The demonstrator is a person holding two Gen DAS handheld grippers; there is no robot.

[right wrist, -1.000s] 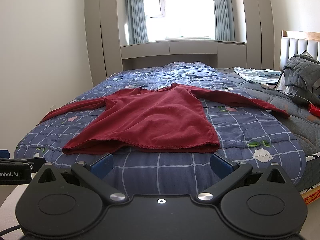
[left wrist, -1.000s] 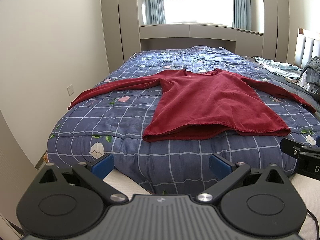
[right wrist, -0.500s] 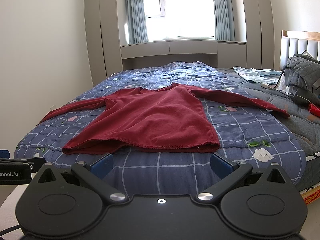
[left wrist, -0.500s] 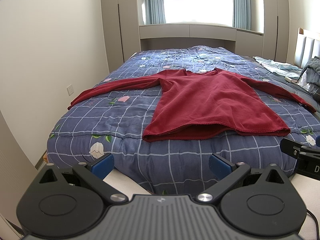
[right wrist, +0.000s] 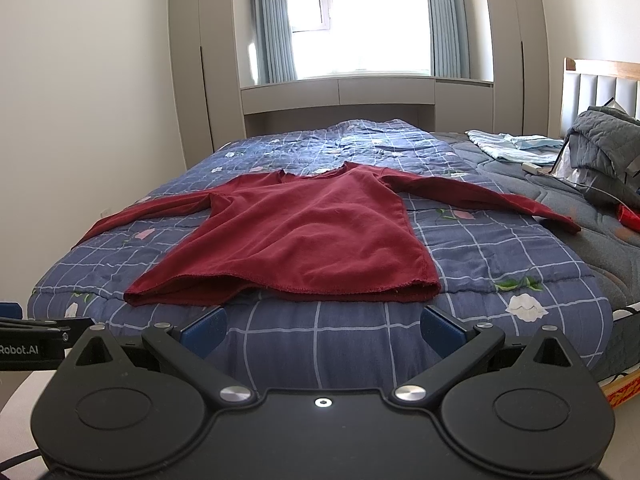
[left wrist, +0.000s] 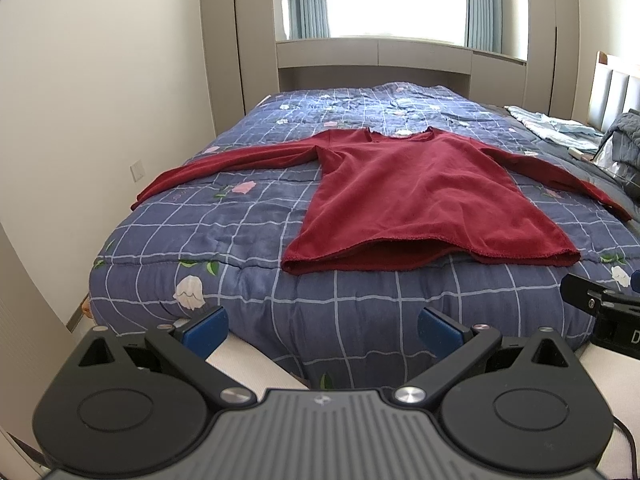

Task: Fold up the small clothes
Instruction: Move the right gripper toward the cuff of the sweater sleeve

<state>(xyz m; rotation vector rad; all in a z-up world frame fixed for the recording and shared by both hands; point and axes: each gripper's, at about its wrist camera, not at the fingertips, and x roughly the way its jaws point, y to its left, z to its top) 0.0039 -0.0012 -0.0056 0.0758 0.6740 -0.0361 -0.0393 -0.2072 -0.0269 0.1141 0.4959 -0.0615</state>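
Observation:
A dark red long-sleeved shirt [left wrist: 416,196] lies flat on the blue checked quilt [left wrist: 224,240], sleeves spread left and right, hem toward me; it also shows in the right wrist view [right wrist: 304,236]. My left gripper [left wrist: 322,330] is open and empty, held off the foot of the bed, short of the hem. My right gripper [right wrist: 324,330] is open and empty, just short of the hem. Each gripper's side shows in the other's view, the right one [left wrist: 600,312] and the left one [right wrist: 36,340].
A grey folded blanket [right wrist: 604,148] and light blue clothes [right wrist: 516,148] lie at the bed's right by the headboard [right wrist: 600,88]. A wall [left wrist: 100,100] runs along the bed's left side. Cabinets and a window [right wrist: 360,20] stand beyond.

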